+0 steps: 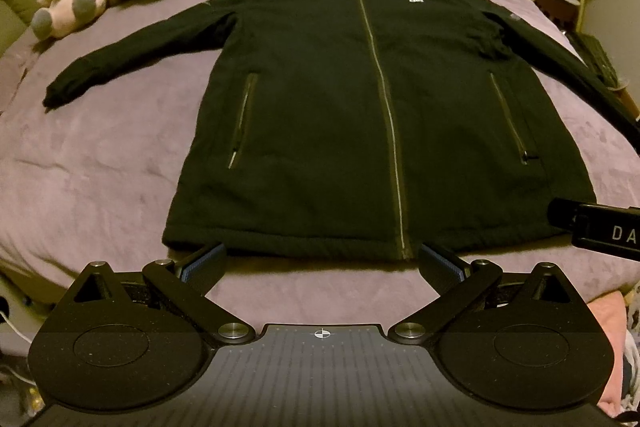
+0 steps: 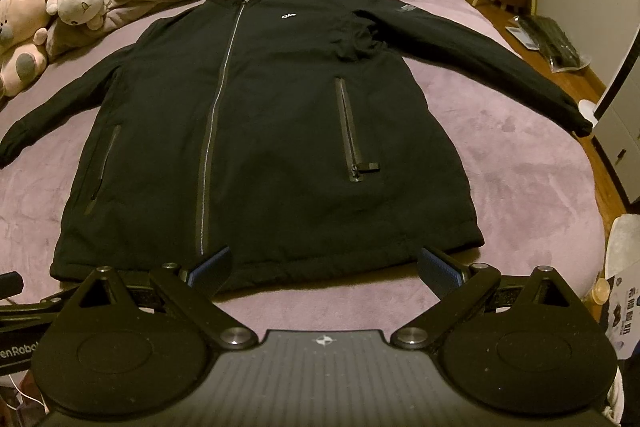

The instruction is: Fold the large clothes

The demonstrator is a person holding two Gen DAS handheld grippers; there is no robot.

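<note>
Basically jacket (image 1: 360, 115) is lying flat, zipped, front up, mid-bed (image 1: 100, 167), sleeves out twd side edges, hem at near edge — prepped for folding. Left gripper (image 1: 322, 263) & right gripper (image 2: 324, 267) are both hovering by hem w/ fingers spread, gripping nothing, prob lining up first grab.

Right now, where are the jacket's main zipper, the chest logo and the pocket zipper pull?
Main zipper (image 1: 384, 99), left wrist view, mid-length of the silver line.
Chest logo (image 2: 286, 15), right wrist view, white lettering.
Pocket zipper pull (image 2: 368, 167), right wrist view, black tab.
</note>
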